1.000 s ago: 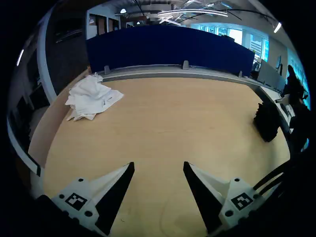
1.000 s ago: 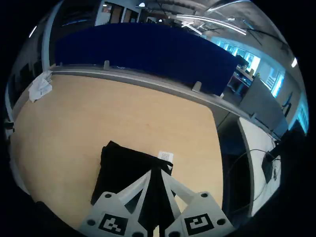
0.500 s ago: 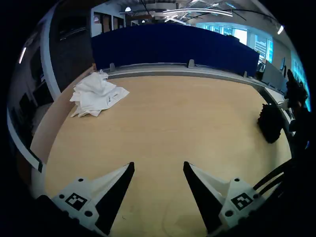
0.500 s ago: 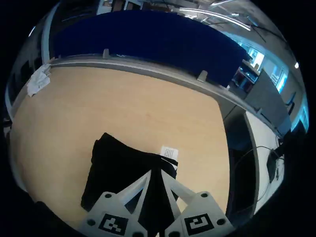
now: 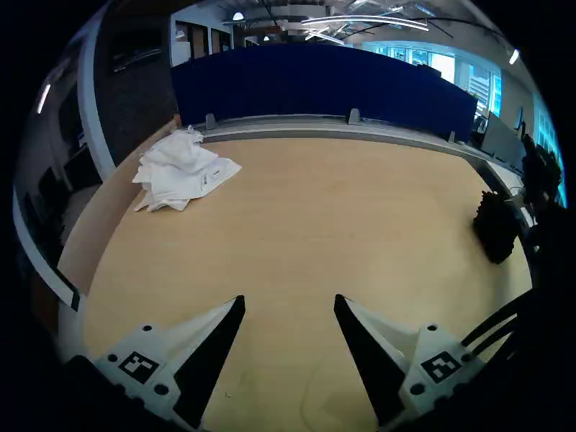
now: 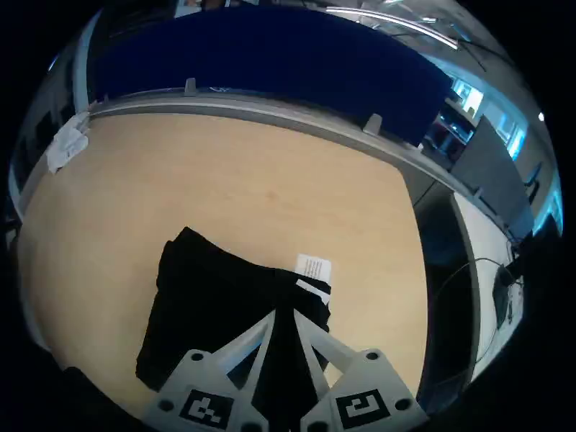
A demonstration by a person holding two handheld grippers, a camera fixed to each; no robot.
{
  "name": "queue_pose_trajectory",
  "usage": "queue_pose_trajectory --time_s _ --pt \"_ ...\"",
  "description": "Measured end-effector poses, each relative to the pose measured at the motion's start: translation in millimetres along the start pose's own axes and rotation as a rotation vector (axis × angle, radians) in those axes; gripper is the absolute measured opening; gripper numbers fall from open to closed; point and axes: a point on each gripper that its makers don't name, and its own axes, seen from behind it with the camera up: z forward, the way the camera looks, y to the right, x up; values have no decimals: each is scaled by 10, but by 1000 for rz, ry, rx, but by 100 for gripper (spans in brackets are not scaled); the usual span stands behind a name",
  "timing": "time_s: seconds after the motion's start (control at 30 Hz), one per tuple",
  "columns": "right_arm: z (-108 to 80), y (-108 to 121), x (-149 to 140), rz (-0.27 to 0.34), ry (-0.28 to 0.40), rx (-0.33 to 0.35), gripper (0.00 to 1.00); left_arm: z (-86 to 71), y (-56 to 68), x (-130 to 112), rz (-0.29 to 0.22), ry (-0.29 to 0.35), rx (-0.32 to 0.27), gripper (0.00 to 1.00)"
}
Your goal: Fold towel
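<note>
A black towel [image 6: 209,302] lies bunched on the wooden desk, a white label [image 6: 314,266] at its far edge. My right gripper [image 6: 286,315] is shut on its near part, dark cloth pinched between the two fingers. In the left gripper view the same black towel [image 5: 497,227] stands up in a heap at the desk's far right. My left gripper [image 5: 288,301] is open over bare desk with nothing between its fingers. A crumpled pile of white towels [image 5: 183,171] sits at the far left of the desk, and appears small as the white pile [image 6: 66,142] in the right gripper view.
A blue partition [image 5: 317,83] on a grey rail runs along the desk's back edge. The wooden desk [image 5: 324,209] has wide bare surface in the middle. Beyond the right edge of the desk [image 6: 425,237] are a gap, cables and another white desk [image 6: 489,252].
The right gripper view has shifted, so more of the black towel shows and spreads leftward below the fingers. The left gripper view has drifted slightly; the white pile sits a little farther right.
</note>
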Motion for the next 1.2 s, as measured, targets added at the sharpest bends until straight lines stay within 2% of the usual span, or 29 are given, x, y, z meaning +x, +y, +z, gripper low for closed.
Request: queue_pose_trajectory --time_s 0.3,0.43,0.53,0.7,0.8,0.93,1.2 --pt "-296 -19 393 41 124 -3 3 9 -13 42 -2 5 -6 92" --pt "-423 -21 476 47 155 -10 8 15 -5 66 -4 12 -13 92" --pt "-487 -12 490 49 163 -22 24 14 2 82 -1 16 -20 92" --pt "-580 -9 492 65 182 -43 70 9 8 115 5 29 -29 92" --pt "-631 1 495 76 196 -61 87 7 2 131 6 35 -34 92" --pt "-686 8 479 85 206 -80 99 6 -14 152 8 41 -38 92" --pt "-823 -6 441 105 230 -110 100 4 -28 211 13 54 -48 92"
